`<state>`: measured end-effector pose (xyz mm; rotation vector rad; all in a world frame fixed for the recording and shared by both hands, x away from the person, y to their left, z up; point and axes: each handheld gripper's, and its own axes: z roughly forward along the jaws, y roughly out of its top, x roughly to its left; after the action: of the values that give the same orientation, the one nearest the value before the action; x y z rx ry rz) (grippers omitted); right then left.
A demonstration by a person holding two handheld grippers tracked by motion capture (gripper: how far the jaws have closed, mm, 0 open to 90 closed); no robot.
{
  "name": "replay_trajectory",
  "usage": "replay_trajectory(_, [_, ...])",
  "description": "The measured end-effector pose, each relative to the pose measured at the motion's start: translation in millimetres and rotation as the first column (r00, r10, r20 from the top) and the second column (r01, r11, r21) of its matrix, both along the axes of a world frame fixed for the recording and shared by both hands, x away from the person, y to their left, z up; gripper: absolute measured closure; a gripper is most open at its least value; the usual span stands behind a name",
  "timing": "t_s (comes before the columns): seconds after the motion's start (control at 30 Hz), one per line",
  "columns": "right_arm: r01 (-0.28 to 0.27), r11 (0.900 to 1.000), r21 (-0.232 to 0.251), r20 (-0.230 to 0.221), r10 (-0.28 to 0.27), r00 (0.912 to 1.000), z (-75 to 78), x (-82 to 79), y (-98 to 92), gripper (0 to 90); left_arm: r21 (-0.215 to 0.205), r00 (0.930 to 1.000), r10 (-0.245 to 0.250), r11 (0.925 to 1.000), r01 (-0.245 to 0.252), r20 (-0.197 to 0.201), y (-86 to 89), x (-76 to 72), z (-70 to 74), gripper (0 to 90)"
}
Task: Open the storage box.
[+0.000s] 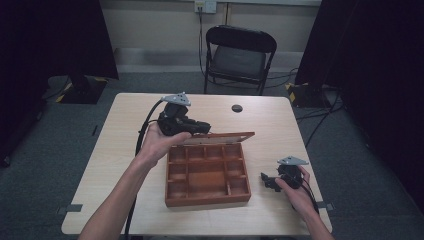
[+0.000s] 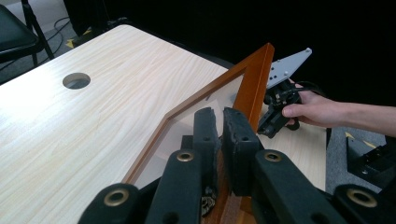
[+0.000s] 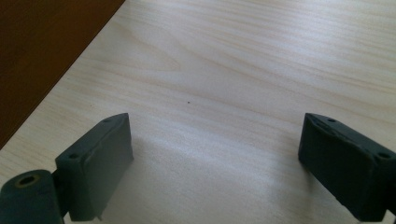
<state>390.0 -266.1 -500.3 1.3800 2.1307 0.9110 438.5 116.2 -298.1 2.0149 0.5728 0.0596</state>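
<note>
High view: left claw (image 1: pixel 200 131) clamps the box lid (image 1: pixel 220 137); right claw (image 1: pixel 266 181) gapes beside it.

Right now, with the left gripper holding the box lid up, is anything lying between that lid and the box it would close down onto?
Nothing visible does. The left gripper is shut on the lid frame, which stands raised at the far edge of the wooden box. The compartments under it look empty, and the right gripper rests open on the table, beside the box.

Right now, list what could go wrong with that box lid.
The left gripper pinches only the thin frame of the lid, so it might slip and drop onto the wooden box. The right gripper rests open on the table, apart from the box, so nothing steadies it.
</note>
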Motion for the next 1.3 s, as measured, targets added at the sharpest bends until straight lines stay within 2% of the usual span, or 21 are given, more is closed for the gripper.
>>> replay_trajectory(1.3, [-0.001,1.000,-0.002,0.001,0.001,1.0000,0.0,0.1,-0.2,9.5,0.001,0.9999,0.001,1.0000,-0.001,0.011,0.1,-0.5,0.1,84.8])
